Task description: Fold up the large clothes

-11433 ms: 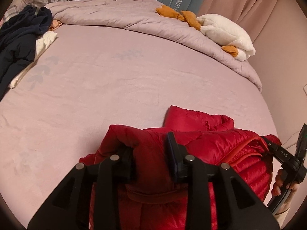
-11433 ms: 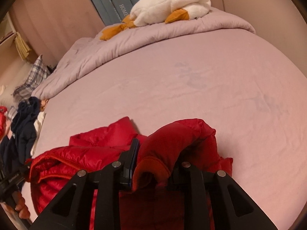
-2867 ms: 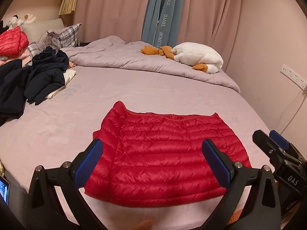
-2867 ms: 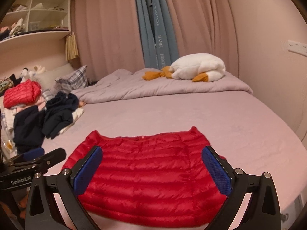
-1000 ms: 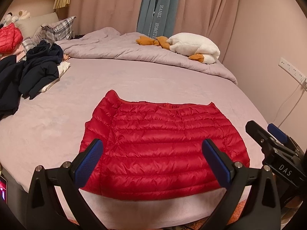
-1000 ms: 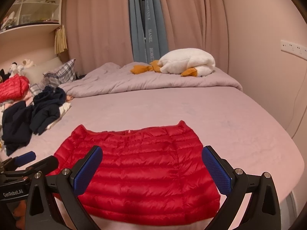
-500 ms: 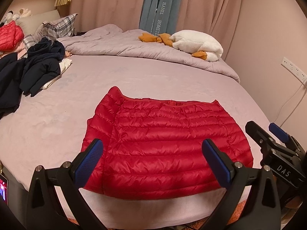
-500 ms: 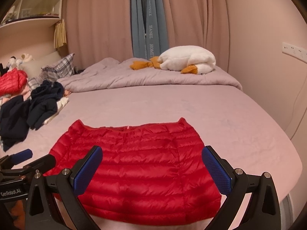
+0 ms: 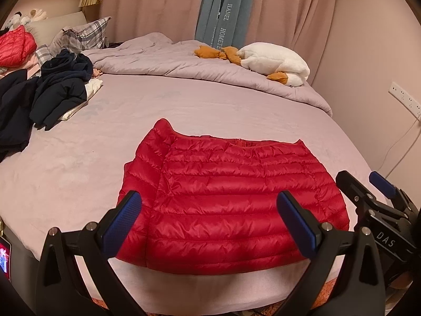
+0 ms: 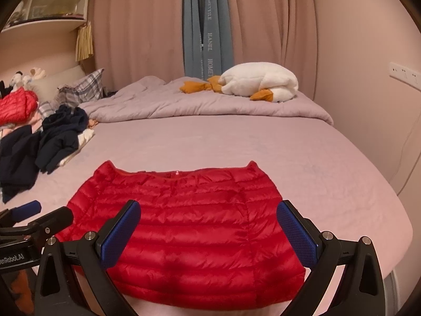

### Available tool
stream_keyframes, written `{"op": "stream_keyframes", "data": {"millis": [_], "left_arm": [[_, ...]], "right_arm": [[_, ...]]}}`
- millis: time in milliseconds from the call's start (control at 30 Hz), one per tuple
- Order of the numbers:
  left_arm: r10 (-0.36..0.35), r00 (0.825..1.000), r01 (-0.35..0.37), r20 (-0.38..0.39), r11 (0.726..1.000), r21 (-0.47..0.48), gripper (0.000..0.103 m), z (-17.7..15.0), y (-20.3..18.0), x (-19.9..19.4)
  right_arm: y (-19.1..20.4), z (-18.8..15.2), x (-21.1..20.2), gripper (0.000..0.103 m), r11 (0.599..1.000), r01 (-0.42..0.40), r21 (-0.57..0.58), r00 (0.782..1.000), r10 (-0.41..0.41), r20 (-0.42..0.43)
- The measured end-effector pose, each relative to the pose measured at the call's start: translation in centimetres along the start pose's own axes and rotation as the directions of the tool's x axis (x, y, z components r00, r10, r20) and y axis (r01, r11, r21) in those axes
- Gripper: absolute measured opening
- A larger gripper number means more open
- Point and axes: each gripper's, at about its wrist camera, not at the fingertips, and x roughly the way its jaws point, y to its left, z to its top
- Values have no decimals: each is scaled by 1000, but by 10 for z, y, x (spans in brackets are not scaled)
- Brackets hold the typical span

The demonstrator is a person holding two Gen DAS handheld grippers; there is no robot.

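While above jacket, claws agape, empty.

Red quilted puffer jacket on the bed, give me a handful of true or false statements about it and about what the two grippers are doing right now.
1. The red quilted puffer jacket lies flat on the pink bed sheet. True.
2. The left gripper is clamped on the jacket's hem. False: its jaws stand wide open and hold nothing.
3. The right gripper is open and empty. True.
4. The white plush goose with orange feet lies on top of the jacket. False: it lies on the grey duvet at the far side of the bed, well apart from the jacket.
5. The pile of dark navy clothes lies to the left of the jacket. True.
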Motion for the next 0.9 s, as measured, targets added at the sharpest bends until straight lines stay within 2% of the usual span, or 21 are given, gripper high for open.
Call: {"op": "stream_keyframes", "data": {"millis": [900], "left_arm": [[-5,1000,5,-1,1000,-2,103,2,1,-3]], "right_arm": [[1,-1,2,102,1000,4,-6,1000,-4,-5]]}}
